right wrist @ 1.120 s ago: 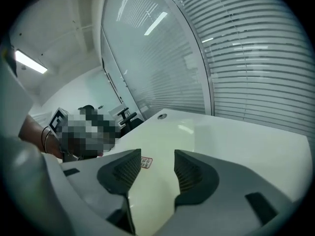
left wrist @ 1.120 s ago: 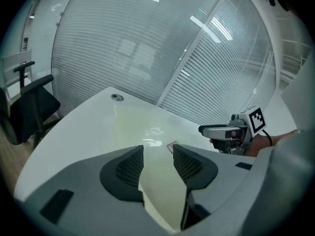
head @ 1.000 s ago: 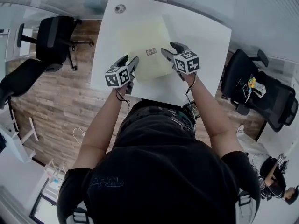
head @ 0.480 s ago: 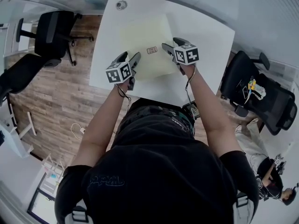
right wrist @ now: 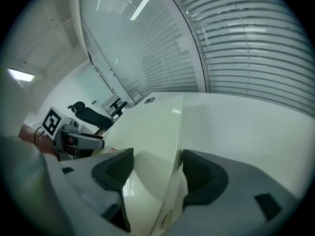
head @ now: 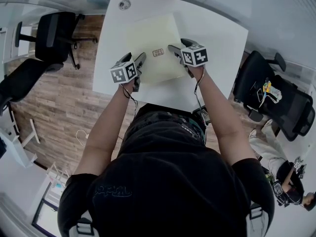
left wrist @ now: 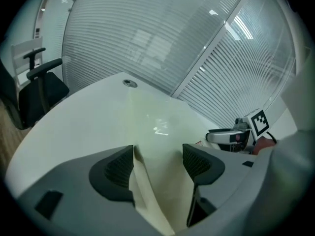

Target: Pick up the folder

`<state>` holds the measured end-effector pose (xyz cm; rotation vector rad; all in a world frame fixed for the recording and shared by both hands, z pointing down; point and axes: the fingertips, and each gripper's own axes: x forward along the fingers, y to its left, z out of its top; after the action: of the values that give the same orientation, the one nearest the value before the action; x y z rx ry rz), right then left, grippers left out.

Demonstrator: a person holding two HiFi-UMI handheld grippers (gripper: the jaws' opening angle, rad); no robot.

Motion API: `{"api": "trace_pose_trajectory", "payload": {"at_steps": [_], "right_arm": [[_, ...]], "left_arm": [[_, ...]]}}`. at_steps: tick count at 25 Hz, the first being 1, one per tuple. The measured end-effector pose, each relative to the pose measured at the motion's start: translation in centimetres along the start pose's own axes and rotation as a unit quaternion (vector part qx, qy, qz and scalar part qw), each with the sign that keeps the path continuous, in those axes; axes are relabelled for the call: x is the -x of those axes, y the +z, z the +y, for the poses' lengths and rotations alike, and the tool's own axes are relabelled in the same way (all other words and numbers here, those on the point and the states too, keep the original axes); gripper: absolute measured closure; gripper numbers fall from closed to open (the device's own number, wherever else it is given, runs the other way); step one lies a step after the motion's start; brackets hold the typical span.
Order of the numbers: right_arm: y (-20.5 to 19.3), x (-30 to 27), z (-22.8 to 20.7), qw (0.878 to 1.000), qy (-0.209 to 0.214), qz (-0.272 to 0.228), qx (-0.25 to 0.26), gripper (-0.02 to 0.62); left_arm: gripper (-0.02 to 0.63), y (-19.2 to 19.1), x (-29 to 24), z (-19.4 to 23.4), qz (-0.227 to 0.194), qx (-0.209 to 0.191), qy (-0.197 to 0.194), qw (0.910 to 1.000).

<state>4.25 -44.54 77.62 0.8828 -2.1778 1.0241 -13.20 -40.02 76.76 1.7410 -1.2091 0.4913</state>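
Note:
A pale yellow folder (head: 150, 36) with a small label (head: 158, 53) lies on the white table (head: 222, 38). My left gripper (head: 139, 62) is at its near left corner and my right gripper (head: 177, 47) at its near right corner. Both pairs of jaws have just been opening and stand wide. In the left gripper view the folder's (left wrist: 157, 127) left edge runs between the left gripper's (left wrist: 157, 159) dark pads. In the right gripper view the right gripper (right wrist: 156, 163) straddles the folder's (right wrist: 152, 127) right edge, which curves up there. I see neither pair of pads pressing.
A round cable hole (head: 124, 4) sits at the table's far left corner. Black office chairs stand left (head: 54, 31) and right (head: 276, 98) of the table on a wood floor. Glass walls with blinds lie beyond the far edge. Another person (head: 291, 181) is at lower right.
Both grippers have sunk a little onto the folder's near corners and their jaws have spread wider. The folder lies where it was.

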Motion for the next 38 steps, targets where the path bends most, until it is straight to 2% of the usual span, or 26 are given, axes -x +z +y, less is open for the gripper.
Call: {"api": "trace_pose_trajectory", "payload": {"at_steps": [6,9,11,16,22,27,32,38], "right_arm": [[-0.5,-0.5,-0.6,0.998,0.038,-0.013,-0.038,0.278],[-0.9,-0.9,-0.4,0.993,0.076,-0.023,-0.091,0.268],[-1.1,-1.0,-0.4,0.990,0.089,-0.029,-0.106,0.265],[-1.2,-1.0,-1.0,0.991,0.076,-0.028,-0.103,0.265],[-1.2,-0.9,-1.3,0.989,0.075,-0.030,-0.122,0.262],[-1.4,-0.5,-0.9,0.989,0.067,-0.030,-0.130,0.264],[-2.9,0.9,0.2,0.991,0.062,-0.026,-0.116,0.264],[-3.0,3.2,2.3,0.993,0.054,-0.045,-0.094,0.264]], "left_arm": [[0.272,-0.1,-1.0,0.1,0.023,0.003,-0.016,0.9996],[0.263,-0.5,-1.2,0.4,0.028,0.031,-0.032,0.9986],[0.258,-0.8,-1.4,0.5,0.028,0.050,-0.044,0.9974],[0.245,-1.0,-1.9,0.8,0.022,0.086,-0.073,0.9934],[0.244,-1.3,-2.0,0.9,0.020,0.116,-0.078,0.9900],[0.245,-1.4,-1.9,0.6,0.019,0.109,-0.070,0.9914],[0.244,-2.5,-0.6,-0.4,0.024,0.083,-0.066,0.9941],[0.244,-2.6,1.9,-1.5,0.010,0.061,-0.077,0.9951]]}}
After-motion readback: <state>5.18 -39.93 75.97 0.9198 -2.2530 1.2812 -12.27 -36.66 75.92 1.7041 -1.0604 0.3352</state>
